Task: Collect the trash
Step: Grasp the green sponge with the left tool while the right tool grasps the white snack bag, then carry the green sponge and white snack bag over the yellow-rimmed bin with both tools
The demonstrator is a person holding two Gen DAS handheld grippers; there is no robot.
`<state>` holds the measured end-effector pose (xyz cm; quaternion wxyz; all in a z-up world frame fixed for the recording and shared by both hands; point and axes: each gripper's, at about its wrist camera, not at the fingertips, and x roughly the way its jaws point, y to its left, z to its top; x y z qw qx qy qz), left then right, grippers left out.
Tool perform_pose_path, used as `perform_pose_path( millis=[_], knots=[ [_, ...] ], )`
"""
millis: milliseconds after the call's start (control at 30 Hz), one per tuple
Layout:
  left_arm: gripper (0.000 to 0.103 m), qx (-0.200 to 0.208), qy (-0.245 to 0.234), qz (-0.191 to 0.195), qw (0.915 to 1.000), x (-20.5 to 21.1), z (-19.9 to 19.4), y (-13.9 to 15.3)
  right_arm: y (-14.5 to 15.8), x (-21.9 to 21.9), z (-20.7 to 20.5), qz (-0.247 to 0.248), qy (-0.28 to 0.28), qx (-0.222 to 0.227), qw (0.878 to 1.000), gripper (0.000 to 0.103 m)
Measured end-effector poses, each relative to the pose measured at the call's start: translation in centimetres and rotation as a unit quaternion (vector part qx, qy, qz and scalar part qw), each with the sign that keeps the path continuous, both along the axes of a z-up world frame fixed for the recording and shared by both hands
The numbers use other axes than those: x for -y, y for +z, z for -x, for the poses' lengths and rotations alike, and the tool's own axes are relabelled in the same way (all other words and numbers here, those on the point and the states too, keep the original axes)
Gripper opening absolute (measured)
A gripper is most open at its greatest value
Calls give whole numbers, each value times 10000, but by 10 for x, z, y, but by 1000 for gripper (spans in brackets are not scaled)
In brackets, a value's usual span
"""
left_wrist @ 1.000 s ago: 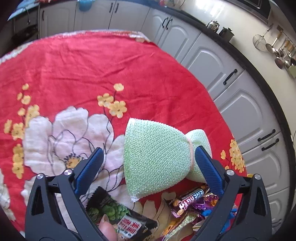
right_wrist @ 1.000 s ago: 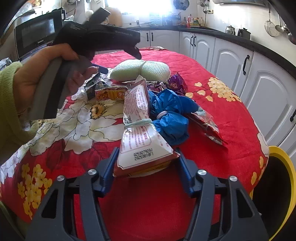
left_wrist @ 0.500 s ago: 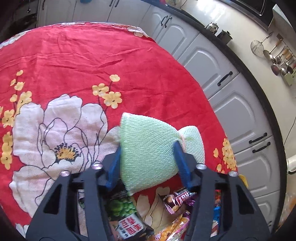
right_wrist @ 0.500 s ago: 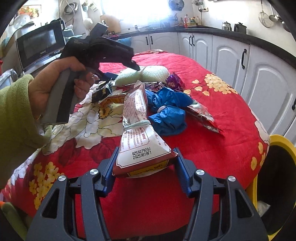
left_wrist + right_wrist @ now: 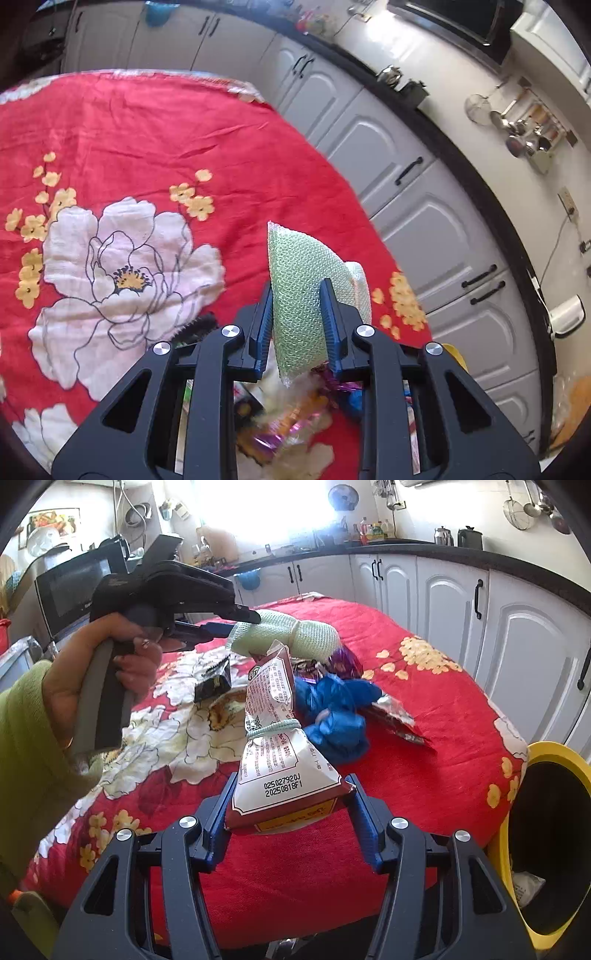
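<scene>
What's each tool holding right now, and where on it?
The left tool pinches the pale green mesh cloth at one end. The right tool clamps the tied white-and-maroon snack bag across its bottom.

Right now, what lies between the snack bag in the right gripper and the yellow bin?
Right wrist view: only bare red tablecloth lies between the snack bag and the yellow bin; the blue glove sits farther back.

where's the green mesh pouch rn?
Green mesh pouch is pinched in the left hand-held gripper, lifted above the wrapper pile on the red tablecloth.
</scene>
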<state>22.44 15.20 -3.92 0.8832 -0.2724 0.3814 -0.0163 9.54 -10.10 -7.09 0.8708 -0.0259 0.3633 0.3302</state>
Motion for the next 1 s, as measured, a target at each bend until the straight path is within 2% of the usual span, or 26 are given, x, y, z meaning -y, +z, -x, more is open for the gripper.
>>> perform_pose_path(
  millis=[200,433,1000],
  knots=[
    [18,448,95,-184,9988,13,22,27,8,7,2,-100,-57,69,9999,54],
    [18,762,92,-363,9964,26,45,45,21,23,5,-247,-226,201,9992,54],
    [18,1192,-182,-625,9907,74,74,69,45,81,2,-471,-870,470,9940,54]
  ],
)
